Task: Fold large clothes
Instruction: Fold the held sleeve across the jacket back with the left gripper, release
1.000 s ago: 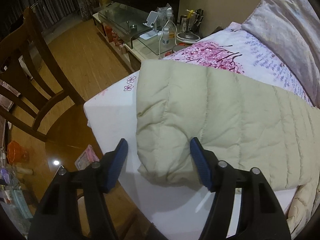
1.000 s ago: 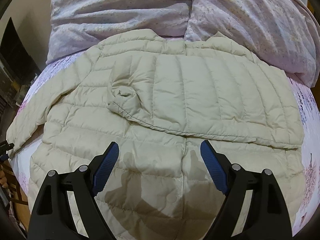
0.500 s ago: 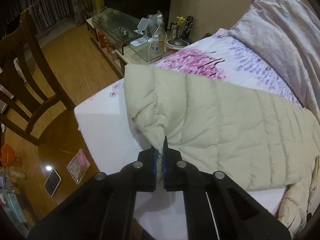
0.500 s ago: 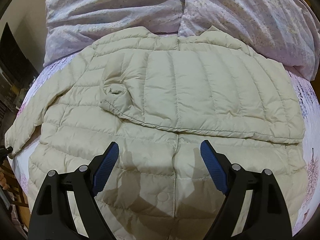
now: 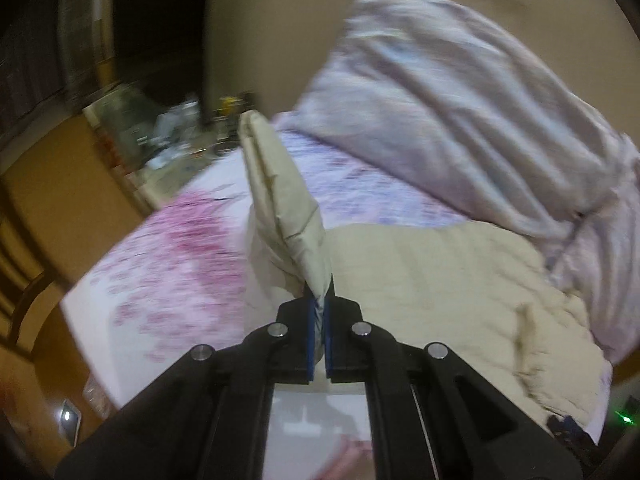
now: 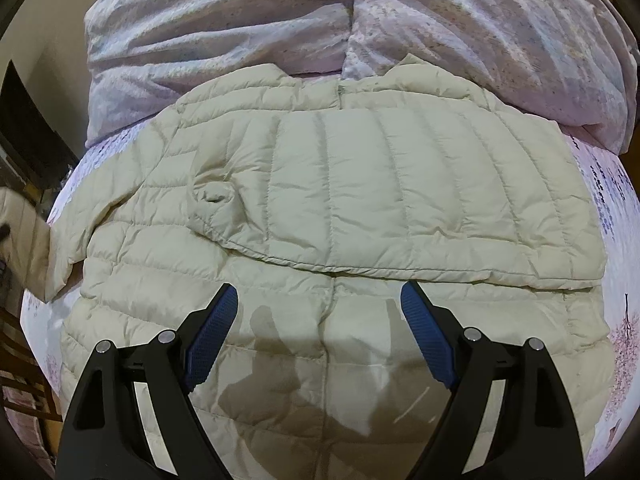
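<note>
A cream quilted puffer jacket lies flat on the bed, one sleeve folded across its chest. My left gripper is shut on the cuff of the other sleeve and holds it lifted off the bed, standing up in the blurred left wrist view. That raised sleeve also shows at the far left of the right wrist view. My right gripper is open and empty, hovering above the jacket's lower front near its centre seam.
A lilac duvet is piled along the far side of the bed; it also shows in the left wrist view. The floral sheet covers the bed. A cluttered glass table and wooden floor lie beyond the bed's edge.
My left gripper shut on the sleeve cuff, then lifted it off the bed and swung toward the jacket body. The right gripper stayed open, drifting slightly over the jacket.
</note>
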Available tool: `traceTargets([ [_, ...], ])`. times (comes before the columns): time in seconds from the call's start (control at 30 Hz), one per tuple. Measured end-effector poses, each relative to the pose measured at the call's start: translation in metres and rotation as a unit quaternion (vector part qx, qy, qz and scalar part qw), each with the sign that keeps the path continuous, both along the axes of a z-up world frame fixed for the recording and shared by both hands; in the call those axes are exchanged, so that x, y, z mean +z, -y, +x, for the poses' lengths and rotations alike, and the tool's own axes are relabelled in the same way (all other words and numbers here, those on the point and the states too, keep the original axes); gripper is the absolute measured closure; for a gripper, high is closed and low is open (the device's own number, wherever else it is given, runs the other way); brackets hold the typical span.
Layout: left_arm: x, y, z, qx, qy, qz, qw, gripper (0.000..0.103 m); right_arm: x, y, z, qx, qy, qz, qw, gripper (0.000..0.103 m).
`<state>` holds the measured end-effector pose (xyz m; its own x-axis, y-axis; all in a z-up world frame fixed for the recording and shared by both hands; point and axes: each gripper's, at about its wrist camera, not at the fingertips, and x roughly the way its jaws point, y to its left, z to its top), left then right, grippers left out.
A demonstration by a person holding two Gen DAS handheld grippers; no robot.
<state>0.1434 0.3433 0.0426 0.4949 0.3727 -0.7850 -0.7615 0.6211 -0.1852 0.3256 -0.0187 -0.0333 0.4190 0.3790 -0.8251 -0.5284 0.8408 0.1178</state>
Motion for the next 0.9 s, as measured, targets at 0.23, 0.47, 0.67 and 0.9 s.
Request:
traceTargets([
  [0.23, 0.003, 0.061, 0.075, -0.087, 0.011, -0.020, 0.9959, 0.100, 0.004, 0.026, 0.013, -0.028, -0.006, 0.011, 1.000, 0.018],
  [0.47, 0.002, 0.134, 0.129, -0.178, 0.025, -0.051, 0.9825, 0.100, 0.004, 0.056, 0.025, -0.061, -0.014, 0.022, 0.998, 0.018],
  [0.67, 0.003, 0.202, 0.172, -0.259, 0.030, -0.065, 0.9632, 0.100, -0.002, 0.082, 0.034, -0.093, -0.024, 0.024, 0.995, 0.018],
  [0.9, -0.006, 0.261, 0.203, -0.325, 0.020, -0.087, 0.9414, 0.100, -0.004, 0.107, 0.044, -0.124, -0.031, 0.028, 0.991, 0.018],
])
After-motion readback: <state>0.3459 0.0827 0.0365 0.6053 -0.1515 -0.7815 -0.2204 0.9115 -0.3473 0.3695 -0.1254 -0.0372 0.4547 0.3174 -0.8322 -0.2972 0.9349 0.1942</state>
